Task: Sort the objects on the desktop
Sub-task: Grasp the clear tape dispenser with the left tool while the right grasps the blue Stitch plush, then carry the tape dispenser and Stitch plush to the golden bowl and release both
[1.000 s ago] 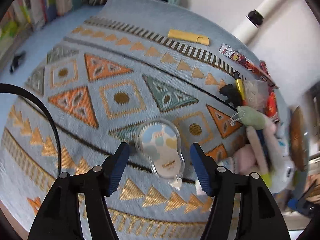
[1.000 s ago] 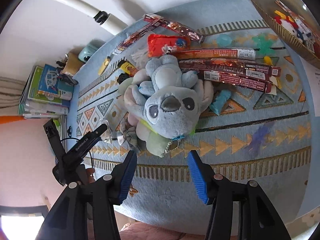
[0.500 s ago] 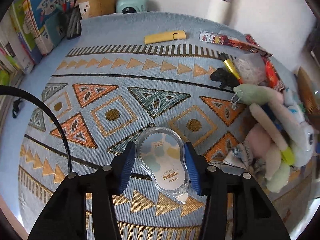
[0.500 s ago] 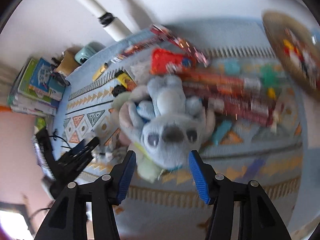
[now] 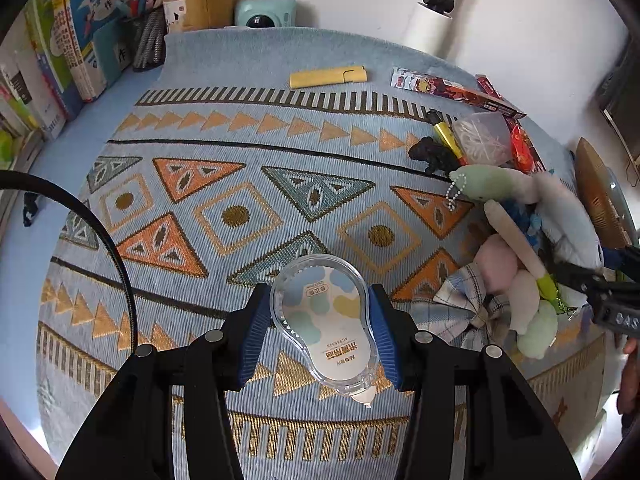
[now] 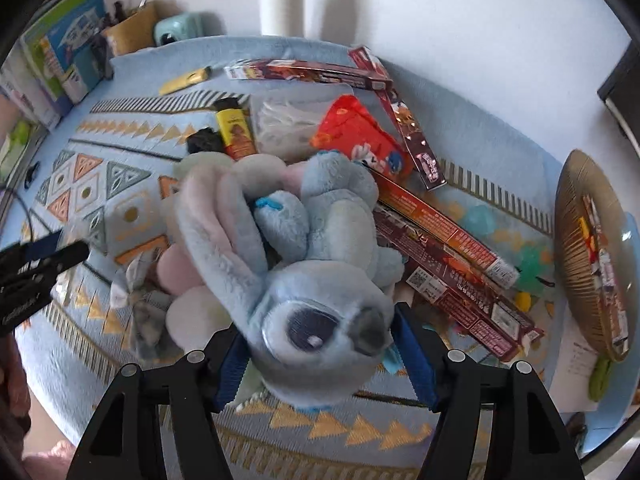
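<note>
The left gripper [image 5: 320, 332], having just closed, is clamping the clear teardrop-shaped correction tape dispenser [image 5: 325, 320] for sorting, while the right gripper [image 6: 320, 360], jaws apart and just widening, is straddling the blue plush toy's [image 6: 308, 264] head.

1. The worktop [image 5: 132, 80] is covered by a pale blue woven mat [image 5: 248, 148] patterned with orange and teal triangles.
2. A yellow utility knife [image 5: 327, 77] is laid near the mat's far edge.
3. Long red snack boxes [image 6: 436, 216], a red packet [image 6: 360, 136] and a clear bag [image 6: 284, 120] are piled at the right.
4. A blue plush toy [image 6: 320, 240] is seen on the mat among other soft toys.
5. A woven tray [image 6: 576, 240] is placed at the far right.
</note>
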Demonstrator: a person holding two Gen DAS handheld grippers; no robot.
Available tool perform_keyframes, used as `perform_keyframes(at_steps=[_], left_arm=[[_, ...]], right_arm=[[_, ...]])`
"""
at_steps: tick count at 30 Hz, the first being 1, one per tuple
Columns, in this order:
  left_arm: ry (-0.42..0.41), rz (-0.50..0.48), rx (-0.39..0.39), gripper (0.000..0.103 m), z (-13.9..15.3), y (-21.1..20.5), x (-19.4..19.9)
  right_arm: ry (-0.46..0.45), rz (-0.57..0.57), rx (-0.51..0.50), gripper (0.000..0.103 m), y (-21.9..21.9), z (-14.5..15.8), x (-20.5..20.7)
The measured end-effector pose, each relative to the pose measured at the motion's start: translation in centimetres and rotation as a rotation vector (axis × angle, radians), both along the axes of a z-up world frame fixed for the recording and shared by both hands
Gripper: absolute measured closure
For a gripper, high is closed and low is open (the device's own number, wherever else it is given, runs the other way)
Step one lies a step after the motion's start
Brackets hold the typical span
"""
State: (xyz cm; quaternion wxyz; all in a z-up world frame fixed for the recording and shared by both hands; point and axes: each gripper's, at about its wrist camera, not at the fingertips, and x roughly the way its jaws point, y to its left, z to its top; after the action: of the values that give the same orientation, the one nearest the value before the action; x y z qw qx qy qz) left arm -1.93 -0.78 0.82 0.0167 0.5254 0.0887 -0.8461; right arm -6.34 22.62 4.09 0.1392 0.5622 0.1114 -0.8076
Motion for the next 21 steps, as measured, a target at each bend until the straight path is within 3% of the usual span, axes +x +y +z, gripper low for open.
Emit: perform_keyframes(at_steps=[7, 15, 21], left_arm=[[0.019, 0.003, 0.011, 0.057, 1.1, 0.3, 0.7], [0.085, -0.025, 0.033, 0.057, 5.0, 2.9, 1.6], [0.161, -0.091, 0.057, 0.057, 9.1, 6.7, 1.5]], right_arm=[[-0.006, -0.109, -0.235, 0.042, 4.0, 1.7, 0.5], [0.056, -0.133, -0.328, 0.042, 5.7, 7.0, 3.9], [0.112, -0.174, -0.359, 0.042, 9.6, 10.4, 5.7]])
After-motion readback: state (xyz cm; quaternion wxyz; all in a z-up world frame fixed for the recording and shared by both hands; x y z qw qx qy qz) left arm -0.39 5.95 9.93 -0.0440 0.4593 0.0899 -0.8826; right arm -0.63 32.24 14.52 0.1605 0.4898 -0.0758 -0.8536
